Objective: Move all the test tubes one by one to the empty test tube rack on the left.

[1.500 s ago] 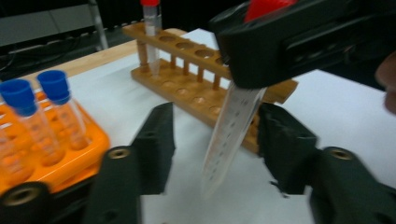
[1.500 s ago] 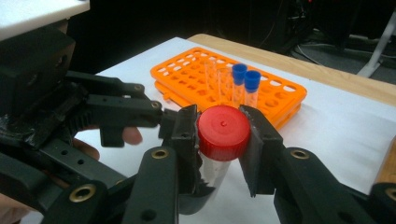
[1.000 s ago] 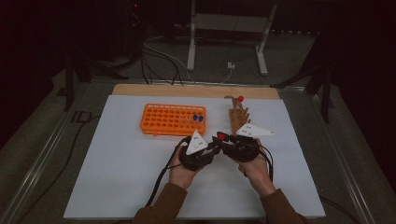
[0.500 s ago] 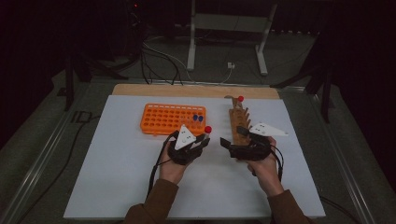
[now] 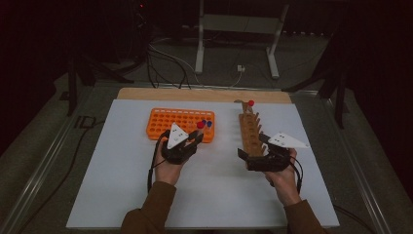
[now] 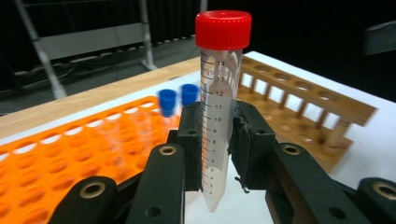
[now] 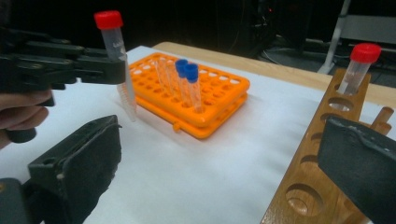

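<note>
Tube (image 6: 219, 107) with red cap pinched upright in left tool (image 6: 215, 144), tip hanging free below the pads, clear of the white counter (image 5: 214, 195). Seen from above: left tool (image 5: 195, 137) just in front of the orange rack (image 5: 165, 124), red cap near that rack's right front corner. Two blue-capped tubes (image 7: 189, 86) standing in the orange rack, close together near its right end. From the right tool's camera: held tube (image 7: 119, 65) to the left of the orange rack (image 7: 219, 100), above the counter.

Right tool (image 5: 253, 151) spread wide, jaws just opened, nothing pressed between them; near end of the wooden rack (image 5: 249, 134) lying in the gap. Second red-capped tube (image 7: 357, 67) seated in the far end of the wooden rack (image 7: 308, 182), tilted slightly. Left and right tools well apart, one before each rack.
</note>
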### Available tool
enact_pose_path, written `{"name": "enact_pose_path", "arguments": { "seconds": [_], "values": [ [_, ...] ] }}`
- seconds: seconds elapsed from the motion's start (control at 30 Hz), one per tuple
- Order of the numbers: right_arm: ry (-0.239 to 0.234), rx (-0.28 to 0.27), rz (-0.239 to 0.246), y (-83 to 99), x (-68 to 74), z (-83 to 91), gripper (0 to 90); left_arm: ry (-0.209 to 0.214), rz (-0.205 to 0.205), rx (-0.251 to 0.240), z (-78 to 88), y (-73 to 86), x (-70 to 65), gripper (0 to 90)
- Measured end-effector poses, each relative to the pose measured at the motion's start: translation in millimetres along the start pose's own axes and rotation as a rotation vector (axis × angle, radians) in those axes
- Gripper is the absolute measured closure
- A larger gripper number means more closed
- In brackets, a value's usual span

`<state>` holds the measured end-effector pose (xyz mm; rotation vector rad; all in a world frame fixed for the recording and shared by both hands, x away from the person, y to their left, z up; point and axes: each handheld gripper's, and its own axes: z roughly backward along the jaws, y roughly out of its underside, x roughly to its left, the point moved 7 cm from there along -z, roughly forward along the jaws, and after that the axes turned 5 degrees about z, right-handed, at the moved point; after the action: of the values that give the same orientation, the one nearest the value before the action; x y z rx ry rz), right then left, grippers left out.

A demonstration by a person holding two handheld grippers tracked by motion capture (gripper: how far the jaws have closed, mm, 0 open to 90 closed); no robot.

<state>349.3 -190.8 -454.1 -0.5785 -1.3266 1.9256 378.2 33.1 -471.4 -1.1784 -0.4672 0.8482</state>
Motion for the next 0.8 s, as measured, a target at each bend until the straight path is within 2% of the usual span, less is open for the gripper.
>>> {"name": "enact_pose_path", "arguments": {
  "seconds": [0.27, 0.47, 0.67, 0.8],
  "values": [
    [0.01, -0.013, 0.012, -1.6, -0.7, 3.0, 0.1, -0.075, 0.003, 0.0, -4.0, -2.6, 25.5, 75.0],
    [0.018, -0.033, 0.011, -3.6, -2.1, 4.9, 0.2, -0.137, 0.024, -0.009, -8.5, -5.4, 46.5, 74.9],
    [0.006, -0.034, 0.012, -3.3, -0.5, 3.7, 0.2, -0.165, 0.038, -0.014, -15.7, -7.1, 58.5, 74.8],
    [-0.003, -0.039, 0.019, -3.7, 2.1, 3.0, 0.2, -0.206, 0.051, -0.014, -21.3, -5.7, 67.1, 74.9]
  ]
}}
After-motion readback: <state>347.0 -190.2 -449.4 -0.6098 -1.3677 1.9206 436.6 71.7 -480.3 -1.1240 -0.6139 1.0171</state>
